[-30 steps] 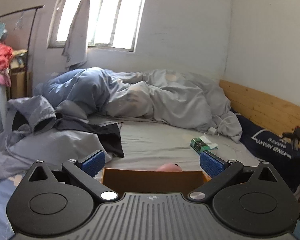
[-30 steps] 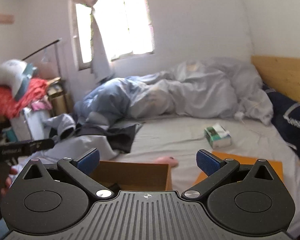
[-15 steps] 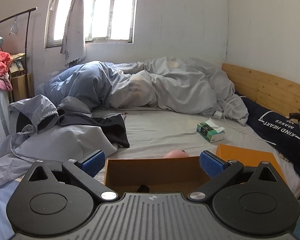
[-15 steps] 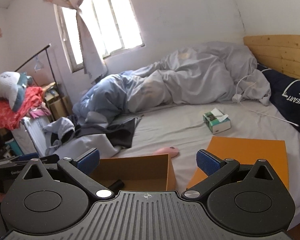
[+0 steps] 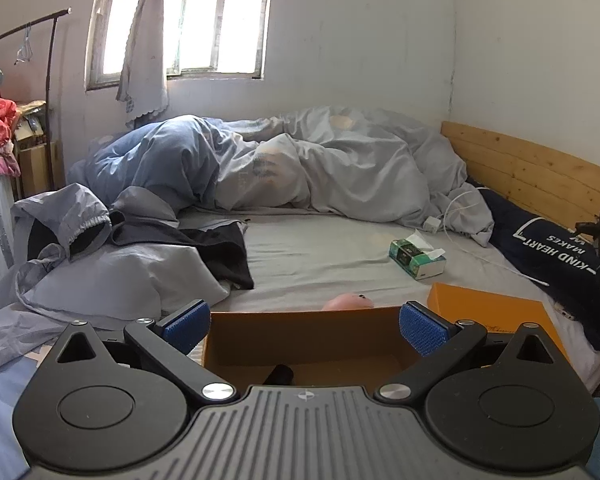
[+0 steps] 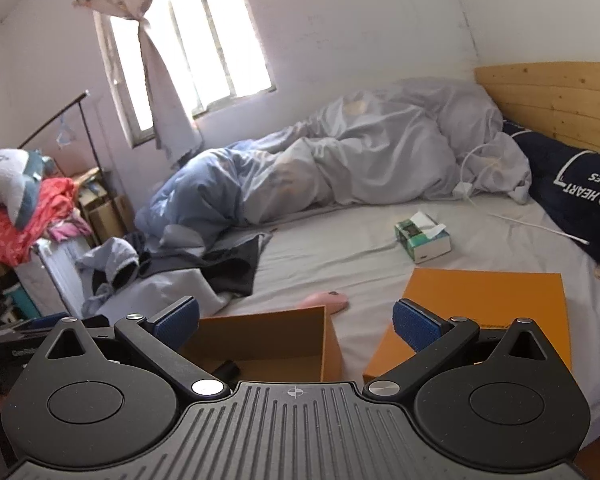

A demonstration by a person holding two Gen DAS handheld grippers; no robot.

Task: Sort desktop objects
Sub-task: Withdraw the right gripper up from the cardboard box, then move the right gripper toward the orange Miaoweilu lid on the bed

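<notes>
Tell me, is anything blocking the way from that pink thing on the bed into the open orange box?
Nothing visible. The pink object lies on bare sheet just behind the open orange box, with only the box's far wall between them. Both the left gripper and the right gripper are open and empty.

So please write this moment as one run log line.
left gripper: open, empty | right gripper: open, empty | open box: dark item inside | lid: beside box | pink mouse: on bed

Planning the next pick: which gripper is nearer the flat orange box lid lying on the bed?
Right. The right gripper has its right finger over the flat orange box lid; the left gripper faces the open orange box, lid off to its right.
</notes>
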